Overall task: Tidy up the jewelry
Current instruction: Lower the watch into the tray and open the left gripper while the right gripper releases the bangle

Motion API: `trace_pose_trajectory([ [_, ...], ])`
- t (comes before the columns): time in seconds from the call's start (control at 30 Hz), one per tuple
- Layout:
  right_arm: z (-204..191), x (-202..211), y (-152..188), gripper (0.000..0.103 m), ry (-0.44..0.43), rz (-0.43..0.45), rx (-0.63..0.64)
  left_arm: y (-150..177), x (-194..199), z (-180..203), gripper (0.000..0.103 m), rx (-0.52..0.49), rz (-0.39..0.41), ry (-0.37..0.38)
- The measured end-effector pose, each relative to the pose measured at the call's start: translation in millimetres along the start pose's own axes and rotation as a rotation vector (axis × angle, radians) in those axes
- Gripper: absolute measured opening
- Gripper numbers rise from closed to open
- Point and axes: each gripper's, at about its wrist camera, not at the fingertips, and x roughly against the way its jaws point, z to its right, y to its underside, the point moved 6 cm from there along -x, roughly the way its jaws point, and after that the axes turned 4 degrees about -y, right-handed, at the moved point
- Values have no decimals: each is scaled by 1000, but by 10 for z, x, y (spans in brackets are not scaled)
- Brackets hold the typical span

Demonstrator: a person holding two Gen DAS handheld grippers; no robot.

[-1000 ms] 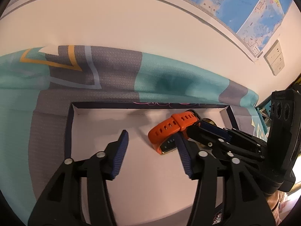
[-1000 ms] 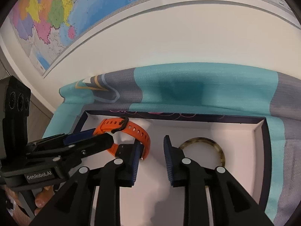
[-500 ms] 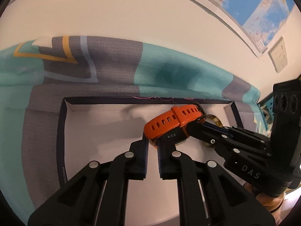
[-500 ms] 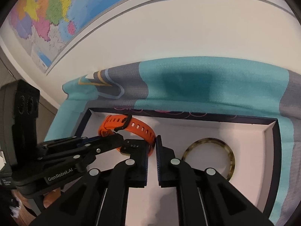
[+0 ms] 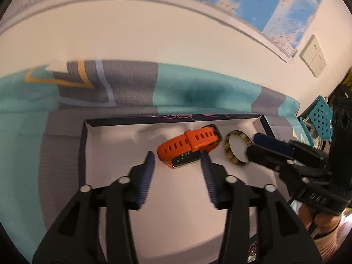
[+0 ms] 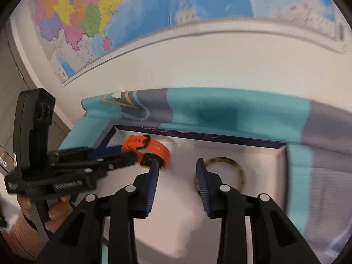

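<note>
Orange watch [image 5: 189, 146] lies loose in the box [image 5: 88, 154] between both just-opening, empty grippers [image 5: 176, 165] [image 6: 176, 171], whose fingers might nudge it askew.

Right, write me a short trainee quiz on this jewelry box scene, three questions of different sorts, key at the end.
1. True or false: the orange watch and the tortoiseshell bangle both lie inside the white-lined box.
2. Multiple choice: what is between the pads of the left tongs? A) the bangle B) nothing gripped, the watch lies just ahead C) a necklace
3. Fill in: the box sits on a teal and ____ cloth.

Key: 1 true; 2 B; 3 grey.
</note>
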Motion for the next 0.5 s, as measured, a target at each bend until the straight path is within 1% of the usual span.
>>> trace_pose_trajectory([
  [0.03, 29, 58, 27, 39, 13, 4, 5, 17, 35, 19, 49, -10, 9, -1],
  [0.17, 122, 220, 199, 40, 22, -10, 13, 108, 161, 56, 49, -34, 34, 8],
  [0.23, 131, 294, 293, 40, 23, -13, 24, 172, 236, 66, 50, -49, 47, 1],
  [0.4, 18, 582, 570, 41, -18, -1, 75, 374, 522, 115, 52, -114, 86, 15],
  [0.5, -117, 711, 795, 41, -38, -12, 123, 527, 670, 161, 52, -155, 106, 18],
])
